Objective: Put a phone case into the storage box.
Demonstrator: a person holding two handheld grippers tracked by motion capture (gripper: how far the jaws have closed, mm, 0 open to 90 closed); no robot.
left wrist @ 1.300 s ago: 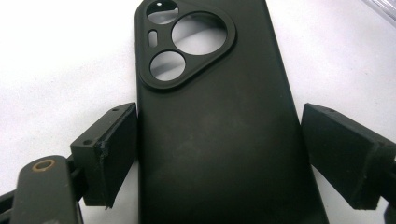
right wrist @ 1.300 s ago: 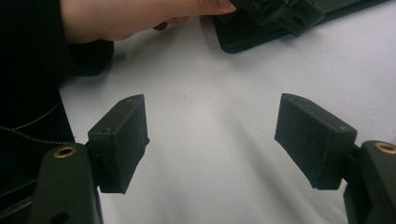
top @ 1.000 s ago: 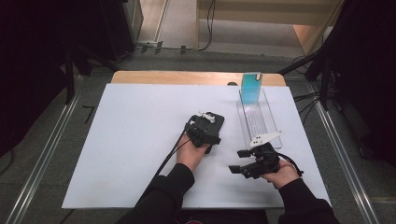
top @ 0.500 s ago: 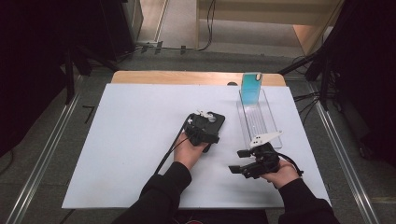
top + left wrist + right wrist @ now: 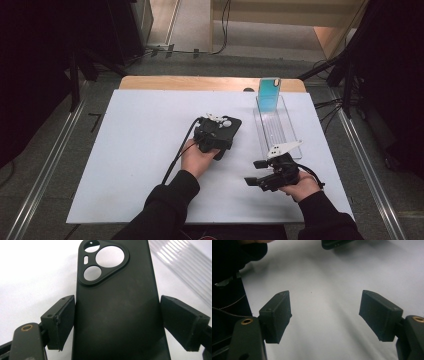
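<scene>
From the high view, the person's left claw (image 5: 223,131) sits near the middle of the white counter (image 5: 130,150), over a black phone case whose far end peeks out beside it. The right claw (image 5: 257,172) rests low at the near right, pointing left, well apart from the case. To the far right lies a clear ribbed tray (image 5: 276,127) with a teal phone (image 5: 268,93) standing upright at its far end.

In the left gripper view, the black phone case (image 5: 117,312) runs lengthwise between the jaws, back side up, with its triangular camera cut-out at the far end. The left pad (image 5: 60,317) appears to touch the case's edge; the right pad stands just beside the other edge with a thin strip of white between, though the angle is poor and I cannot be sure it is clear. So the claw straddles the case widely without a firm squeeze that I can confirm. A corner of the tray shows at the upper right.

In the right gripper view, the right claw (image 5: 325,315) gapes wide over bare counter, nothing between its pads; the near end of the case lies farther off at the top.

To grip well, I would judge it best to centre the case between the pads, close evenly on both long edges below the cut-out, and lift level.
</scene>
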